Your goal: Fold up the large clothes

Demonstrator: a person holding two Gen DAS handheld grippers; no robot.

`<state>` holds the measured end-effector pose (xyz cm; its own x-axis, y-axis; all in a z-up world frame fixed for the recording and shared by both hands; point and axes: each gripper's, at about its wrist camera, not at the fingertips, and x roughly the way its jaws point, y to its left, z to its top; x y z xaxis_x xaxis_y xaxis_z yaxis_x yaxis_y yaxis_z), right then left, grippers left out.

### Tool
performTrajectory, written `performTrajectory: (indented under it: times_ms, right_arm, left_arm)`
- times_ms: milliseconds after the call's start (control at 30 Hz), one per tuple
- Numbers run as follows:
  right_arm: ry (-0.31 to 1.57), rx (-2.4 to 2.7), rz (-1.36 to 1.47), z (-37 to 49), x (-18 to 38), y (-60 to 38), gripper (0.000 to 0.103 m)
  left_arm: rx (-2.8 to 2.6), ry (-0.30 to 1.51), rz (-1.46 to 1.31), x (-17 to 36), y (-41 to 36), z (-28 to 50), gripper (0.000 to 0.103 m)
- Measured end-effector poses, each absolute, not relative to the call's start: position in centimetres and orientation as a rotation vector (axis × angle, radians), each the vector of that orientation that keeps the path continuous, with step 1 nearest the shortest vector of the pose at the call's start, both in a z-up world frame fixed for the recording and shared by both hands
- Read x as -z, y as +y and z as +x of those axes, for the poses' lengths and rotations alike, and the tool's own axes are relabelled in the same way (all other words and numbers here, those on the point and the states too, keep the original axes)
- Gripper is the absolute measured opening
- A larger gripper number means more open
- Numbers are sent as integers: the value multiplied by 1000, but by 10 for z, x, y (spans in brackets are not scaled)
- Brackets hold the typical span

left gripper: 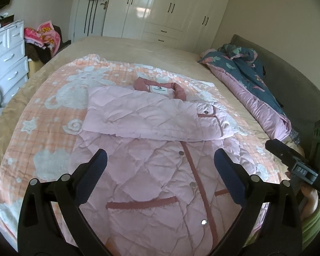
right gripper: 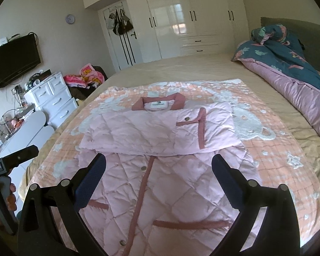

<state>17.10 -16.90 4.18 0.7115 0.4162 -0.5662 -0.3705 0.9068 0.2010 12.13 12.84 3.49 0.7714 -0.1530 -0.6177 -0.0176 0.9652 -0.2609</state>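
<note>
A home bedroom: wide bed [right gripper: 181, 74], white wardrobe [right gripper: 181, 21], wall television [right gripper: 15, 61], drawer chest [right gripper: 53, 100]

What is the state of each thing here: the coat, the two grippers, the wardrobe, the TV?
Pink quilted coat: flat on the blanket, sleeves folded across the chest.
Left gripper: open, holding nothing.
Right gripper: open, holding nothing.
Wardrobe: doors closed.
TV: screen dark.

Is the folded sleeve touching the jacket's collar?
Apart. The right wrist view shows the sleeve lying across the chest, a strip of jacket lining visible between it and the collar.
</note>
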Motion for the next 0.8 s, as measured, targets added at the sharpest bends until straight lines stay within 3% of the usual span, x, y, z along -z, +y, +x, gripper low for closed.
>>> performTrajectory:
  times_ms: [800]
  right_arm:
    - [720,-389,73,162,-8,-210,99]
  left_arm:
    - [-14,794,-246,15,151,100,94]
